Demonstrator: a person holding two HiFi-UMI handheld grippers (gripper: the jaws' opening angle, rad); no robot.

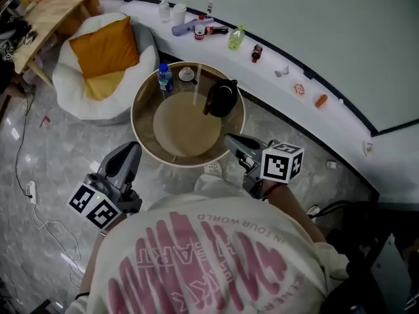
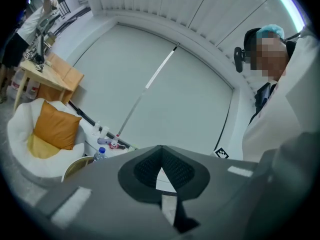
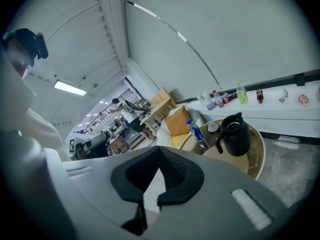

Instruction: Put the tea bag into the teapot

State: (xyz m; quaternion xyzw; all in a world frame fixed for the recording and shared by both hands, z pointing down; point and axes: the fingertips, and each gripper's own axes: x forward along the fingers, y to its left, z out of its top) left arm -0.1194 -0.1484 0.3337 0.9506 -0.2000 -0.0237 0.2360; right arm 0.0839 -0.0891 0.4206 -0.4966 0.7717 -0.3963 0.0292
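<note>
A black teapot (image 1: 222, 98) with a handle stands on the right side of a round table (image 1: 145, 136). It also shows in the right gripper view, teapot (image 3: 234, 134). A white cup (image 1: 187, 74) and a small water bottle (image 1: 165, 78) stand at the table's far edge. A thin pale strip (image 1: 194, 91) lies between cup and teapot; I cannot tell whether it is the tea bag. My left gripper (image 1: 131, 152) hovers off the table's near-left edge, my right gripper (image 1: 232, 139) at its near-right rim. Both are shut with nothing in them, left gripper (image 2: 161, 154) and right gripper (image 3: 160, 156).
A white beanbag with an orange cushion (image 1: 105, 51) sits left of the table. Several bottles and small items line a white ledge (image 1: 275, 61) along the wall. A power strip (image 1: 211, 169) lies on the floor under the table's near rim. A cable (image 1: 29, 188) runs at left.
</note>
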